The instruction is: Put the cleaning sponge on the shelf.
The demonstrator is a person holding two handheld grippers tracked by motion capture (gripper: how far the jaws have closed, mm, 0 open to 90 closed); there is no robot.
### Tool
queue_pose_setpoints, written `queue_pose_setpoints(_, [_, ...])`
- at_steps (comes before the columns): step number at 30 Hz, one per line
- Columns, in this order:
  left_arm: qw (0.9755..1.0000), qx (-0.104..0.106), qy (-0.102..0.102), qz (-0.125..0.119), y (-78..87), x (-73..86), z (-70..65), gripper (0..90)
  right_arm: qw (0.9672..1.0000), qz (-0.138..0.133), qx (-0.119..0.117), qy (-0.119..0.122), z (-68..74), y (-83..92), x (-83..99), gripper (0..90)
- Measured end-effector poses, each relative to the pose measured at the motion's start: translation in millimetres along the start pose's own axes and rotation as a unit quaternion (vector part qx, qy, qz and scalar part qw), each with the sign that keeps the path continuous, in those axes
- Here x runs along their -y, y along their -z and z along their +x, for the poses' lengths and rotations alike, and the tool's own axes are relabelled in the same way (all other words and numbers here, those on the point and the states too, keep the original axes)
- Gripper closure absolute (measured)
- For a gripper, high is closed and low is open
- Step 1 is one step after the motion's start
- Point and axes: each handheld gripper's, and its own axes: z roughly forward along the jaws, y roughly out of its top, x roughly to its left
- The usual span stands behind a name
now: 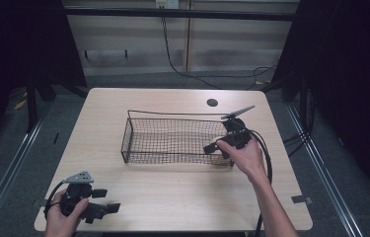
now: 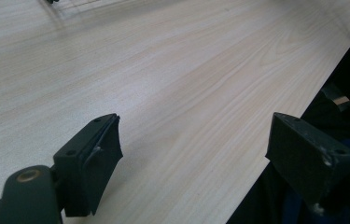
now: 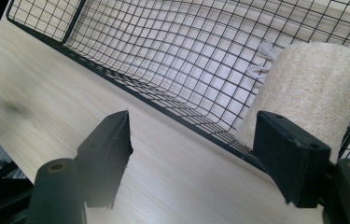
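Resting inside the near right corner of the wire basket (image 1: 172, 140) on the bench (image 1: 172, 187), the loofah sponge (image 3: 317, 88) is judged light and soft, best pinched across its sides by the wide-open right claw (image 3: 200, 158), while the left claw (image 2: 196, 163) is held equally wide.

Pale wood-grain rectangular worktop (image 1: 172, 187) with a round dark grommet hole (image 1: 212, 102) near the far edge. Behind it, a light panelled wall with a black cable (image 1: 172, 59) hanging down to the grey floor (image 1: 5, 148). Dark curtains (image 1: 19, 44) on both sides, and a small grey tape patch (image 1: 302, 199) at the worktop's near right corner.
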Motion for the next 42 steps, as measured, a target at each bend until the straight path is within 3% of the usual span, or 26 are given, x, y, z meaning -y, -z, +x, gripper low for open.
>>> queue_pose_setpoints(18, [1.0, -0.001, 0.002, -0.002, 0.3, 0.0, -0.1, 17.4, 0.9982, -0.042, 0.005, 0.042, 8.7, 7.7, 37.8, 31.9])
queue_pose_setpoints(42, [1.0, -0.005, 0.002, 0.0, -0.2, 0.1, 0.5, 17.4, 0.9966, -0.062, 0.028, 0.045, -2.0, 10.3, 101.3, 31.2])
